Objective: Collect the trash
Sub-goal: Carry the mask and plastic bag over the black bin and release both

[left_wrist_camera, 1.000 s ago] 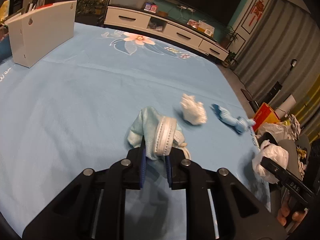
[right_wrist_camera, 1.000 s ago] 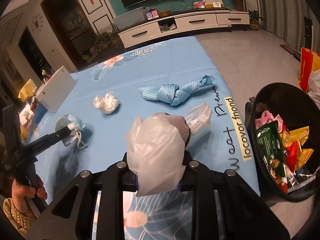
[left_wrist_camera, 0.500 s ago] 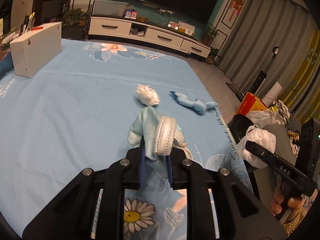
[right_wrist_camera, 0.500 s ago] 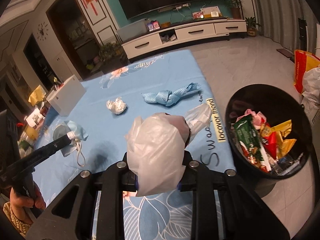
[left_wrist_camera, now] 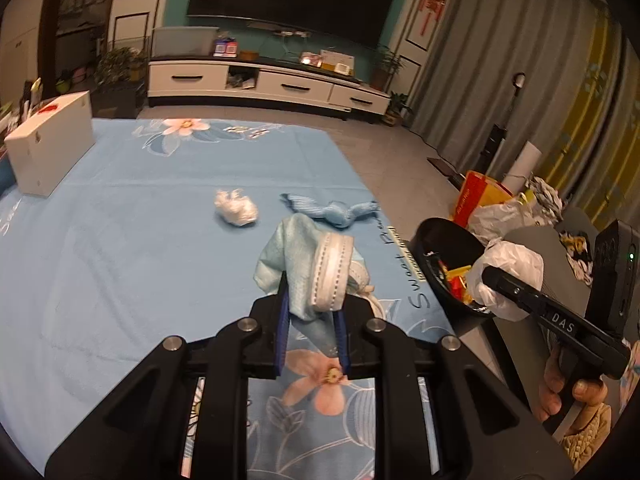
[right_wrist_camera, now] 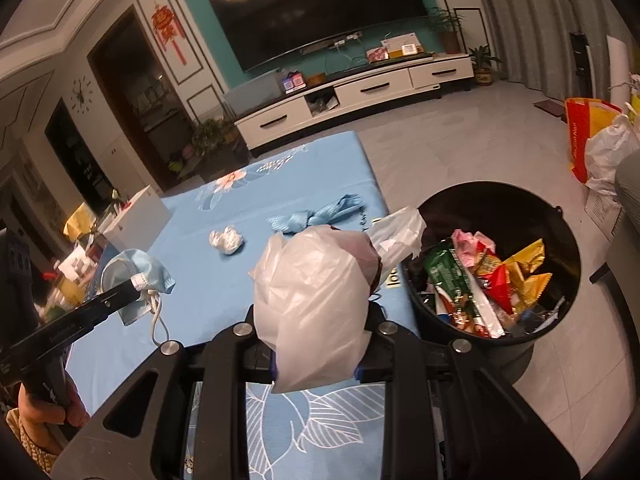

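Trash is distributed across three places: two pieces are held in the grippers, two lie on the counter, and the rest is already in the bin. The left gripper (left_wrist_camera: 311, 312) is pinching a crumpled face mask (left_wrist_camera: 310, 264) between its blue pads, clear of the blue floral cloth (left_wrist_camera: 120, 240); one ear loop hangs free below it, which suggests the pinch is on the mask body so the straps cannot slip out. The right gripper (right_wrist_camera: 316, 364) is clamped on a white plastic bag (right_wrist_camera: 312, 300); the bag bulges well above the jaws and hides the fingertips, so the exact pinch point cannot be determined. The black trash bin (right_wrist_camera: 556, 216) stands on the floor just beside the counter's right edge, with snack wrappers (right_wrist_camera: 484, 276) inside; this placement allows release over the edge without a long carry. The right gripper and its bag are near the bin rim, not yet above the opening; the left gripper is farther over the counter. Judged from this, the step in hand is transport to the bin, with the bag likely first. A crumpled tissue (left_wrist_camera: 236, 210) and a knotted blue cloth (left_wrist_camera: 332, 212) lie on the counter, apart from each other, uncollected. Risk: the light bag may cling to the pads on release.
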Tool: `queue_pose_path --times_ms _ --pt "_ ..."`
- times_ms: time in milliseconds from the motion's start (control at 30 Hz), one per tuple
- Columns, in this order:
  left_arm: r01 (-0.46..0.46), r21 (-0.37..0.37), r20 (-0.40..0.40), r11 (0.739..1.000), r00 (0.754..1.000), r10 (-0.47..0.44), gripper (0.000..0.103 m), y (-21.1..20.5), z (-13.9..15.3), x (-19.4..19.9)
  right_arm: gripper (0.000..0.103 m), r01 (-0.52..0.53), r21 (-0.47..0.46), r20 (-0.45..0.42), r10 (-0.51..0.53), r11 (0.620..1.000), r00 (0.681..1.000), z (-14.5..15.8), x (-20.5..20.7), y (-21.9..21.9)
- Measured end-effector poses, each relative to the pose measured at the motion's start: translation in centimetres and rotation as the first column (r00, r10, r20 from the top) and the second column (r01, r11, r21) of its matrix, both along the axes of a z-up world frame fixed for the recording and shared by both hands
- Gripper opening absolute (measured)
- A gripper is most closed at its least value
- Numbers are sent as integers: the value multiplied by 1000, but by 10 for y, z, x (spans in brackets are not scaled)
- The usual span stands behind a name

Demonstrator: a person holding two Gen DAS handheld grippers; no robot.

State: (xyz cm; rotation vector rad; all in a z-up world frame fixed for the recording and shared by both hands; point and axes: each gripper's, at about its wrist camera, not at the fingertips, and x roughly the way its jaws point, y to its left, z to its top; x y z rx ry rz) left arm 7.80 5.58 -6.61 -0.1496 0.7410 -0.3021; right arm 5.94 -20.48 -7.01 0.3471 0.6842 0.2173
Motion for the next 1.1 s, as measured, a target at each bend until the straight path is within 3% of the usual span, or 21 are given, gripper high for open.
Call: queue_pose_path --times_ms 367,667,933,1100 --pt "133 55 14 990 991 -134 20 -67 11 8 27 112 47 7 -113 993 994 -8 -5 -52" --pt "285 32 0 958 958 -285 20 -135 7 35 27 233 78 -8 -233 969 972 -26 -6 -99" --pt "389 18 -31 921 921 -388 21 -194 -12 67 27 288 101 -50 -285 952 957 -49 11 -126" --pt "418 20 -78 908 906 -416 25 -227 -35 92 33 299 90 -84 -292 950 953 -62 29 -139"
